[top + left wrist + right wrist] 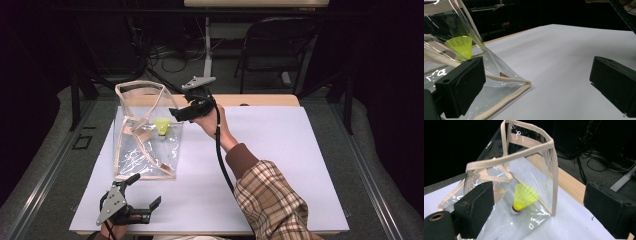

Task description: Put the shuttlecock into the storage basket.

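Observation:
A clear plastic bag (pixel 142 150) with beige trim stands open on the white table cover, left of centre. Inside it lies a yellow shuttlecock (pixel 161 126), cork end down in the right gripper view (pixel 524 196). My right gripper (pixel 179 113), held in a hand, hovers at the bag's upper right edge; in its own view it (pixel 540 198) is open, its jaws wide apart on either side of the bag (pixel 529 170). My left gripper (pixel 145 191) rests open near the table's front left, just below the bag's near corner (pixel 524 83). The shuttlecock (pixel 461 45) shows through the plastic.
The white cover (pixel 280 150) spreads wide to the right of the bag. A wooden table edge (pixel 260 100) runs along the far side. Beyond it stand a dark chair (pixel 280 45) and a white desk leg (pixel 206 45), with cables on the floor.

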Demonstrator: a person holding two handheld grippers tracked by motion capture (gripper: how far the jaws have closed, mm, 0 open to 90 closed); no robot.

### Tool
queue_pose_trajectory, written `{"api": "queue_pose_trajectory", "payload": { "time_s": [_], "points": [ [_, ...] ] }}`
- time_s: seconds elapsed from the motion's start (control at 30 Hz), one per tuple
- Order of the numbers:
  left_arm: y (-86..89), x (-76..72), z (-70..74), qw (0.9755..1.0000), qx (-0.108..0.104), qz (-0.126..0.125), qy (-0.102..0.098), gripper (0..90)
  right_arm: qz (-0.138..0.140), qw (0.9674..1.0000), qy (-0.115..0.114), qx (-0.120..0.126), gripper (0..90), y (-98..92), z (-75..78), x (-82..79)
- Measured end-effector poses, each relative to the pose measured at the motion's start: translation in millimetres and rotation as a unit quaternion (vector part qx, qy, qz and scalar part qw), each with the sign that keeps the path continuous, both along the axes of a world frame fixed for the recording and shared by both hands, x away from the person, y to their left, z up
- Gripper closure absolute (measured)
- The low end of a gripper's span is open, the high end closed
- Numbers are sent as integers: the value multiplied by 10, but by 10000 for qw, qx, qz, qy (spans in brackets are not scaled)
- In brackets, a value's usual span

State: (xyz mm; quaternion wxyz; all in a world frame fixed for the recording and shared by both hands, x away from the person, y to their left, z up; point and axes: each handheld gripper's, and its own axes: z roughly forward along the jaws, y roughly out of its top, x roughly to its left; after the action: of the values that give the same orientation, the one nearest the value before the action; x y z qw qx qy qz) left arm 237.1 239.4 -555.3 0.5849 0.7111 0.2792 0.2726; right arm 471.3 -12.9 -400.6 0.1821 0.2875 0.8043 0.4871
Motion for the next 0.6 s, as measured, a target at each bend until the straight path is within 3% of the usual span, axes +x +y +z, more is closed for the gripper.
{"api": "queue_pose_trajectory", "payload": {
  "time_s": [0.6],
  "points": [
    [-4,-9,-1,10000,1,-32,-6,2,-6,9997,-34,-234,48,-403,-69,-239]
  ]
}}
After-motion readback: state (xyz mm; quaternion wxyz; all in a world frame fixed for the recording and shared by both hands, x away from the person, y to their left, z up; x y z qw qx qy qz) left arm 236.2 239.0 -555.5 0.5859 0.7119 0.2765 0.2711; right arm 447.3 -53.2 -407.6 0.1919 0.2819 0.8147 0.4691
